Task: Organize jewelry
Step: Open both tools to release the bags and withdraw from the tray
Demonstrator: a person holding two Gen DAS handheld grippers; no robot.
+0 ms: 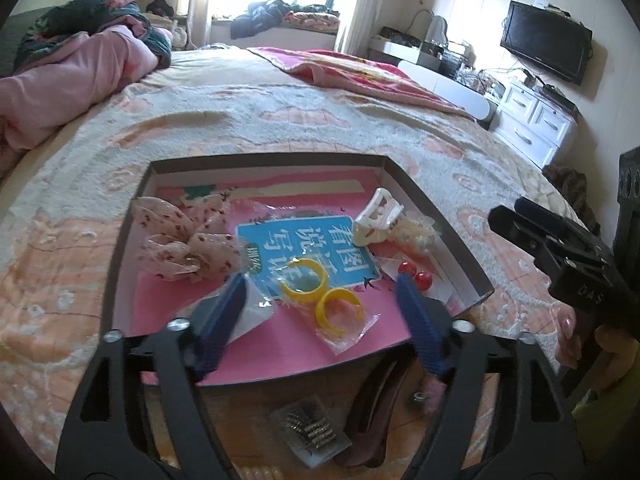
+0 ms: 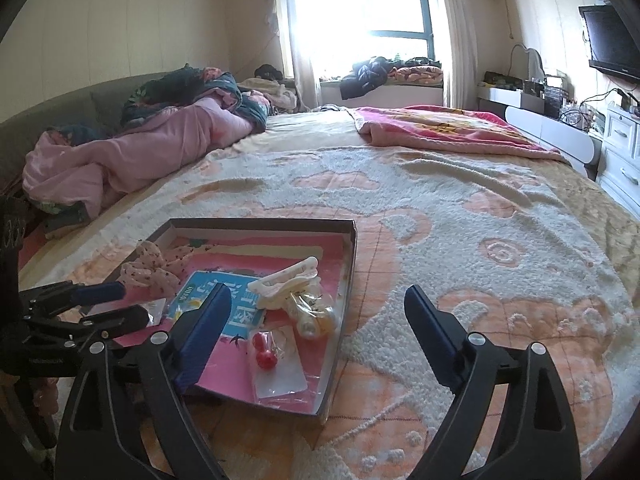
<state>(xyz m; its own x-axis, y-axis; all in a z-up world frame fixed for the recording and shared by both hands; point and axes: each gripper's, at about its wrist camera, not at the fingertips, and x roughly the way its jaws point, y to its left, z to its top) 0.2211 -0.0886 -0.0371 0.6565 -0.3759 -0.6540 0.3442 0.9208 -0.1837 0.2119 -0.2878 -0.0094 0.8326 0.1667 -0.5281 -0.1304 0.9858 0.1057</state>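
Observation:
A shallow dark box [image 1: 476,276] with a pink floor lies on the bed; it also shows in the right wrist view [image 2: 348,280]. Inside are a floral scrunchie [image 1: 180,240], a white hair claw [image 1: 378,216], yellow hoop earrings in a clear bag [image 1: 320,292], red ball earrings [image 1: 414,274] and a blue card [image 1: 312,248]. My left gripper [image 1: 320,304] is open and empty, just above the yellow earrings. My right gripper [image 2: 316,320] is open and empty over the box's near right corner. In the left wrist view it [image 1: 560,248] sits right of the box.
A small packet of clips [image 1: 308,432] and a dark headband [image 1: 372,412] lie on the bedspread in front of the box. A pink quilt [image 2: 132,152] is heaped at the far left, and a pink blanket [image 2: 452,128] lies at the far right.

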